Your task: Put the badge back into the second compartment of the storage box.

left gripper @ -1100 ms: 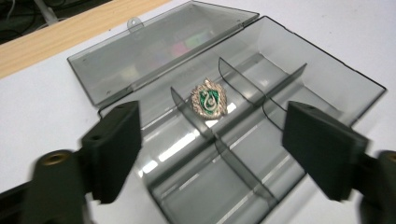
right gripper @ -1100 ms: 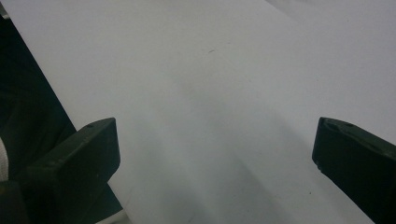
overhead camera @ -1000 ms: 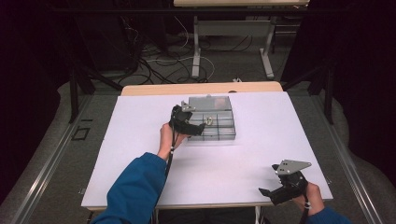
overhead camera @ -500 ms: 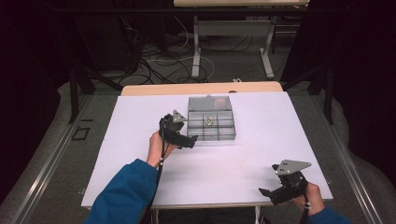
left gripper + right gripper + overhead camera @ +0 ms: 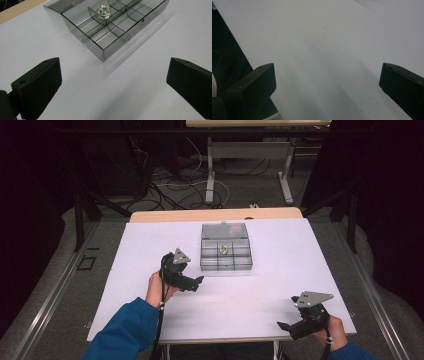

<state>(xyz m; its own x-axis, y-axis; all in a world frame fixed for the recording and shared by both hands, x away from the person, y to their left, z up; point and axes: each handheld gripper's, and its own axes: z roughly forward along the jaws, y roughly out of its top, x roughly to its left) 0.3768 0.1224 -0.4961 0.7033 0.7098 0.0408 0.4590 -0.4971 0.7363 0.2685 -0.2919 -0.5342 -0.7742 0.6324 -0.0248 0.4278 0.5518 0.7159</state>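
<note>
The clear smoky-grey plastic compartment box (image 5: 226, 254) sits at twelve o'clock of the table's centre, lid (image 5: 224, 229) folded flat open behind it toward the far edge. Under it spreads the big white rectangular tabletop (image 5: 260, 285), with a strip of pale wood (image 5: 215, 214) showing along its far side.

Down at seven o'clock a blue sleeve (image 5: 125, 332) comes in, and the left hand (image 5: 157, 288) holds the left gripper (image 5: 192, 285) just off the box's near-left corner, not touching it. In the left gripper view its two black jaws stand wide apart, nothing between them, pointing at the box (image 5: 110, 27).

At five o'clock, near the table's front edge, the right gripper (image 5: 287, 326) rests in the right hand (image 5: 334, 332), well apart from the box. The right gripper view shows its jaws spread wide too, empty over bare white surface (image 5: 332, 50).

Smallest of all: a little green-and-silver crest-shaped badge (image 5: 103, 11), lying in a middle compartment of the box; in the high view it is a pale speck (image 5: 223, 250).
</note>
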